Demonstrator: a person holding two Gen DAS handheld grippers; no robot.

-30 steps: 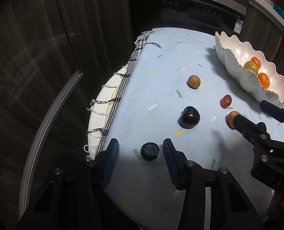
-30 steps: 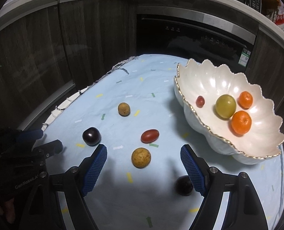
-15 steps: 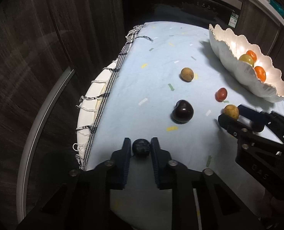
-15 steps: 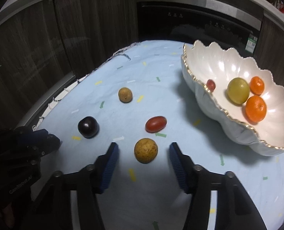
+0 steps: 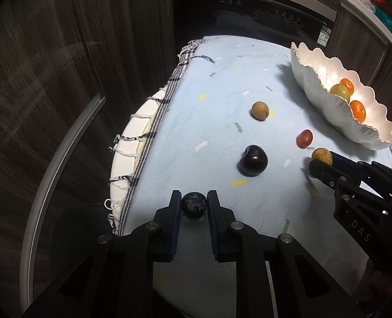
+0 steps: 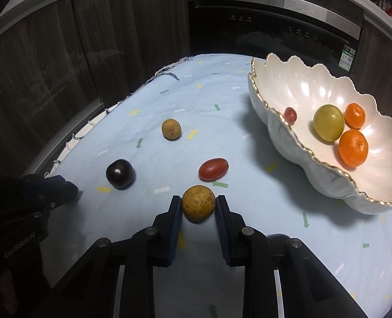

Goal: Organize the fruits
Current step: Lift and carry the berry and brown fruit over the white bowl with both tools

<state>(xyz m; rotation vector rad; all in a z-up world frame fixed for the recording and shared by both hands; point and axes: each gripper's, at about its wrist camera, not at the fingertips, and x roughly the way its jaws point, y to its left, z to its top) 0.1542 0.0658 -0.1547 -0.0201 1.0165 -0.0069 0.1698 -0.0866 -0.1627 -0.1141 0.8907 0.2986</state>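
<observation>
My left gripper (image 5: 194, 195) is shut on a dark blueberry (image 5: 194, 206) that rests on the pale blue cloth (image 5: 217, 106) near its left edge. The jaws of my right gripper (image 6: 198, 198) are closing, and both pads touch the sides of a speckled yellow-brown fruit (image 6: 198, 204) on the cloth. In the left wrist view this gripper (image 5: 321, 163) sits at the right with the same fruit (image 5: 321, 156). A dark plum (image 6: 119, 173), a red oval tomato (image 6: 213, 169) and a brown round fruit (image 6: 171, 129) lie loose.
A white scalloped bowl (image 6: 301, 148) with a gold rim stands at the right and holds two oranges, a yellow-green fruit and a small red one. The cloth's fringed edge (image 5: 148, 143) drops off at the left. Dark cabinets and an oven (image 6: 272, 29) stand behind.
Both grippers have closed from wide open. The left one came shut around the blueberry first. The right one narrowed around the yellow-brown fruit until its pads met it.
</observation>
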